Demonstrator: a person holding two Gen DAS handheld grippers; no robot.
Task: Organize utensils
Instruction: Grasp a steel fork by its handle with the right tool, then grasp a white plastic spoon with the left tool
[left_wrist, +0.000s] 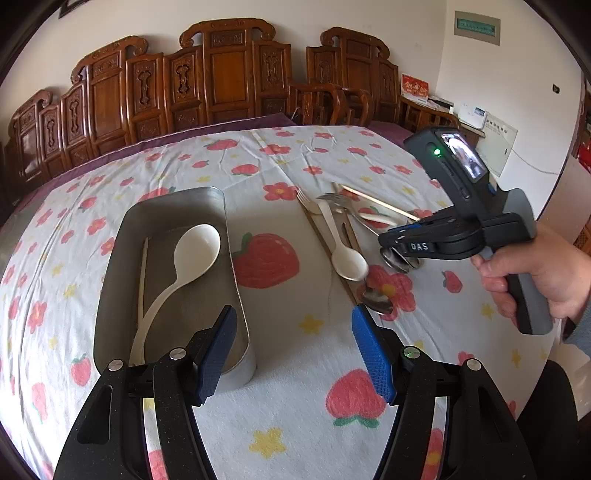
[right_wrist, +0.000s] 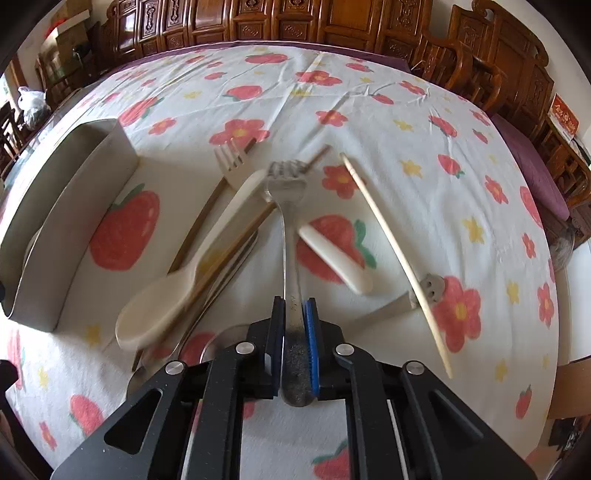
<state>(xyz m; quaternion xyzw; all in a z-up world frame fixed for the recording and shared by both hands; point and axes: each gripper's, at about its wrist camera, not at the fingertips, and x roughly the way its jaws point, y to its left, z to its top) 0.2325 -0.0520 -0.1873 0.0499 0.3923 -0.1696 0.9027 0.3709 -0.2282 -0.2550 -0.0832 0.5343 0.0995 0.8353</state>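
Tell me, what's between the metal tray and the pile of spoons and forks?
Only bare flowery tablecloth separates the metal tray from the utensil pile, in the left wrist view.

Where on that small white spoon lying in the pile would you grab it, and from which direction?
Probably by the handle of the small white spoon, coming from above with the fingers either side of it. The handle is narrow and straight and lies on top of the pile, while the bowl is broad. The open left gripper is free; the right gripper holds a metal fork.

I read "DAS", white letters, on side of right gripper (left_wrist: 397, 254) body. Red card (left_wrist: 414, 85) by far wall: gold characters, illegible. Green wall plaque (left_wrist: 476, 26): unreadable.
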